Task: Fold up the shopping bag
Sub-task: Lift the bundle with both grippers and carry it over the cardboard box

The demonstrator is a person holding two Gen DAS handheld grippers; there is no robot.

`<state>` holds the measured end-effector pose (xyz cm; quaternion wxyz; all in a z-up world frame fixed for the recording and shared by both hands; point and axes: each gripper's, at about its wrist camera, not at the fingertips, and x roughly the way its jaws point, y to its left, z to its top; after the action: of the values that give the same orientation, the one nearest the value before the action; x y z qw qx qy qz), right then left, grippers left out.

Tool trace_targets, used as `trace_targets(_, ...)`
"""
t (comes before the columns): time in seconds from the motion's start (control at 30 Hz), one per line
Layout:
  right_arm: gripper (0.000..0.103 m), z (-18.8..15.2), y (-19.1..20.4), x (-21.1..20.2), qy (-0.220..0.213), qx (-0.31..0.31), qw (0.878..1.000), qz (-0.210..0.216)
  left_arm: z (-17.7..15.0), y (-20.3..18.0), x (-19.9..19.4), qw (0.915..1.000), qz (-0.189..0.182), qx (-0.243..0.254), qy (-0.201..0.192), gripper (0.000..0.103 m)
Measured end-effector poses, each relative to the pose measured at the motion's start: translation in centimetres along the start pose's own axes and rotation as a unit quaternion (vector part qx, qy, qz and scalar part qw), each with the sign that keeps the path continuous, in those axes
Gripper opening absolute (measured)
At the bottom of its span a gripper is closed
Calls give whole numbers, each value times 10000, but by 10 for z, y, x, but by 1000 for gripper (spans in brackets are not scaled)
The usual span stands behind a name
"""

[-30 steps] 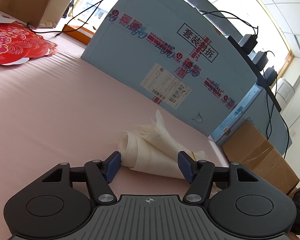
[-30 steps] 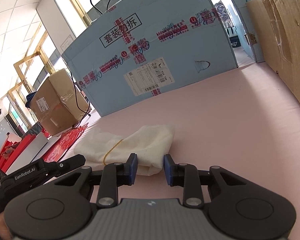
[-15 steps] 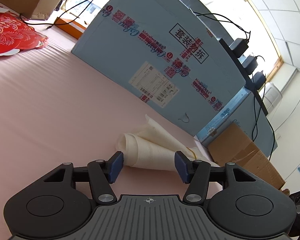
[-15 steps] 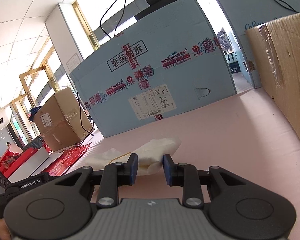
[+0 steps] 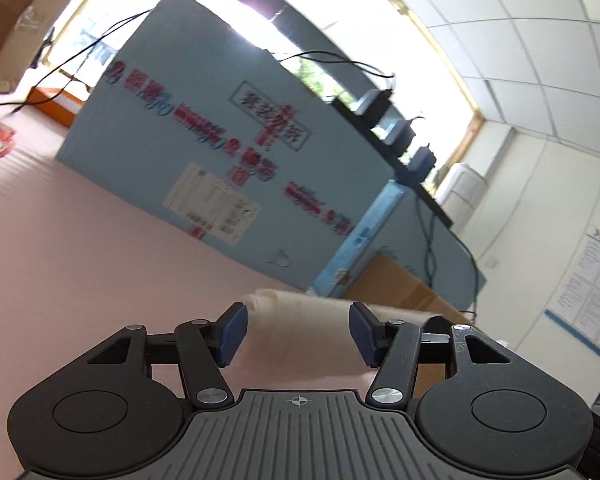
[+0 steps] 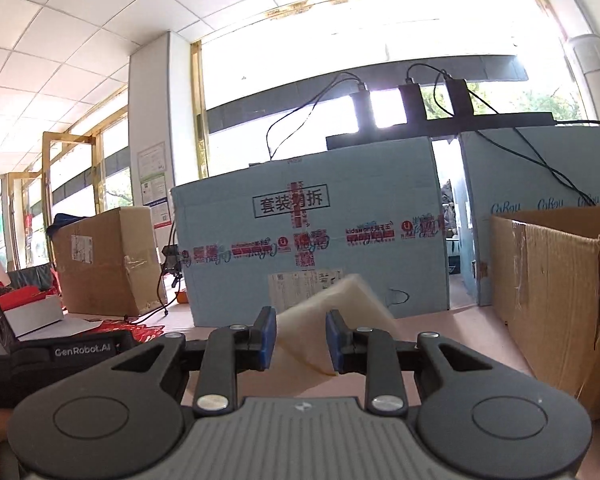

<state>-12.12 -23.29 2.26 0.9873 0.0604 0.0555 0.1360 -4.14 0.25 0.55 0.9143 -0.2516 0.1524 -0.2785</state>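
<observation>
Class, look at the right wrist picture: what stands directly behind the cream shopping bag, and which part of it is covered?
Behind the shopping bag stands a big blue box. Its white shipping label shows partly; the bag's raised corner covers the label's right end and the box's lower face there.

Daylight is pouring through wide windows [image 6: 340, 40] under a tiled ceiling [image 6: 60, 40]. A blue box [image 6: 308, 240] is standing on the pink tabletop [image 5: 80, 240], with brown cartons [image 6: 108, 264] flanking it and cables [image 6: 300, 120] trailing over it.

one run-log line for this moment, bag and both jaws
bag: cream, between both jaws | left gripper: straddles bag | right gripper: straddles bag end | surface: pink
</observation>
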Motion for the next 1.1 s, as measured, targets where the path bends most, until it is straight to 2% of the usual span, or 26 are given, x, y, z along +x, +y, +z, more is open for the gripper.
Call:
trace_targets(0.1, 29, 5, 2, -9, 31, -76, 9999, -115, 2, -22, 5, 9991, 256, 318, 76, 55)
trace_targets(0.17, 30, 8, 2, -14, 102, -127, 9995, -261, 3, -27, 5, 9984, 376, 396, 156, 62)
trace_targets(0.2, 33, 6, -3, -15, 196, -88, 9994, -288, 4, -27, 3, 9977, 497, 442, 121, 69)
trace_targets(0.23, 43, 5, -7, -17, 265, -32, 9992, -311, 4, -28, 1, 9969, 619, 488, 86, 74)
trace_targets(0.27, 49, 4, -17, -20, 335, 132, 9988, -319, 5, -29, -1, 9958, 740, 533, 52, 77)
trace_targets(0.3, 59, 3, -27, -23, 405, 303, 9982, -325, 5, -29, -3, 9948, 856, 546, 20, 85)
trace_targets(0.33, 63, 3, -35, -25, 429, 447, 9976, -322, 5, -26, -5, 9943, 974, 443, -2, 92)
trace_targets(0.37, 64, 4, -48, -26, 513, 663, 9957, -404, 5, -22, -7, 9935, 1102, 266, 2, 93)
trace_targets(0.47, 68, -1, -70, -18, 804, 870, 9910, -626, -3, -17, -7, 9910, 1286, -79, 355, 93)
trace_targets(0.6, 69, -20, -87, -4, 1360, 1269, 9789, -848, -26, -16, -8, 9888, 1258, -289, 748, 100)
trace_targets(0.67, 69, -31, -90, 4, 1668, 1485, 9707, -888, -34, -15, -5, 9871, 1168, -515, 962, 100)
trace_targets(0.77, 71, -45, -92, 15, 2023, 1794, 9588, -874, -46, -16, 3, 9874, 640, -807, 1204, 100)
trace_targets(0.8, 70, -47, -90, 16, 1974, 1792, 9597, -889, -50, -20, 5, 9882, 542, -743, 1226, 99)
trace_targets(0.87, 61, -49, -88, 19, 1966, 1747, 9612, -836, -54, -26, 9, 9888, 519, -591, 1266, 96)
trace_targets(0.9, 49, -49, -86, 20, 1966, 1740, 9614, -830, -55, -27, 11, 9888, 542, -564, 1267, 88)
trace_targets(0.93, 43, -48, -86, 20, 1967, 1778, 9610, -782, -55, -26, 13, 9885, 573, -576, 1274, 75)
trace_targets(1.0, 38, -47, -85, 21, 1950, 1803, 9614, -719, -52, -24, 15, 9889, 523, -632, 1241, 68)
trace_targets(1.1, 37, -41, -83, 19, 1815, 1724, 9658, -675, -42, -31, 15, 9924, 383, -414, 1097, 67)
